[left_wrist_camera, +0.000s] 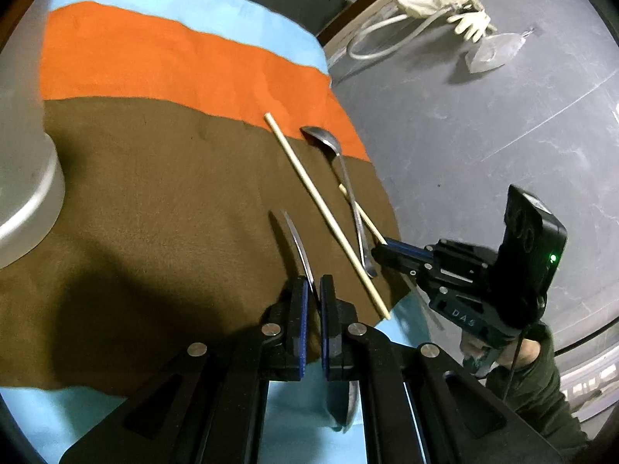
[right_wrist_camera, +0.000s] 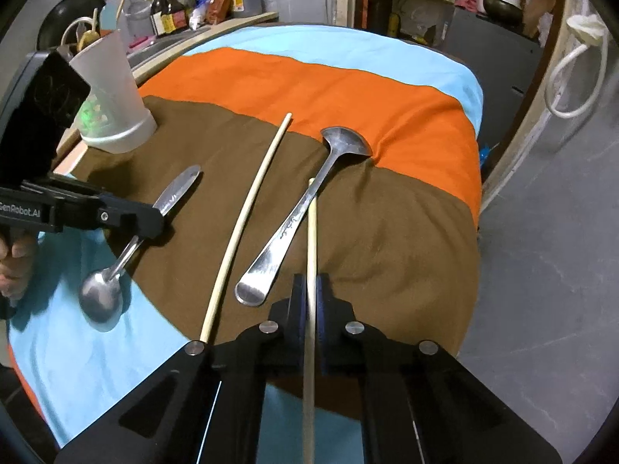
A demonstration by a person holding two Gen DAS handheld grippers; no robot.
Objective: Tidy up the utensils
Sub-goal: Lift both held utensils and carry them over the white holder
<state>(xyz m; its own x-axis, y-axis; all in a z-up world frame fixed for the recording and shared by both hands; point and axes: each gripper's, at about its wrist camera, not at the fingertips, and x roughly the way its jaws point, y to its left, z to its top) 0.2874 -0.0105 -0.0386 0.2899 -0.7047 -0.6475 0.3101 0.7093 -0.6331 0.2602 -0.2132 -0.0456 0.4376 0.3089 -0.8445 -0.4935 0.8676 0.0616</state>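
- The left hand-held gripper (left_wrist_camera: 314,290) is clamped on the handle of a spoon (right_wrist_camera: 116,266); the spoon's bowl hangs over the blue cloth (right_wrist_camera: 77,348) at the near edge of the desk, and its handle end points toward the cup (right_wrist_camera: 112,104).
- The right hand-held gripper (right_wrist_camera: 310,290) is closed on a chopstick (right_wrist_camera: 312,239), which runs between its fingers and points forward over the brown cloth (right_wrist_camera: 387,239).
- That chopstick's far tip meets the handle of a ladle (right_wrist_camera: 301,208); which lies on top cannot be told.
- The ladle lies on the brown cloth, its bowl at the border with the orange cloth (right_wrist_camera: 309,81), its handle end just ahead of the right gripper.
- A second chopstick (right_wrist_camera: 247,216) lies free on the brown cloth, between the spoon and the ladle, touching neither.
- The white cup stands upright at the far left of the desk, well apart from the utensils.
- Bottles (right_wrist_camera: 170,4) stand on a counter behind the desk.
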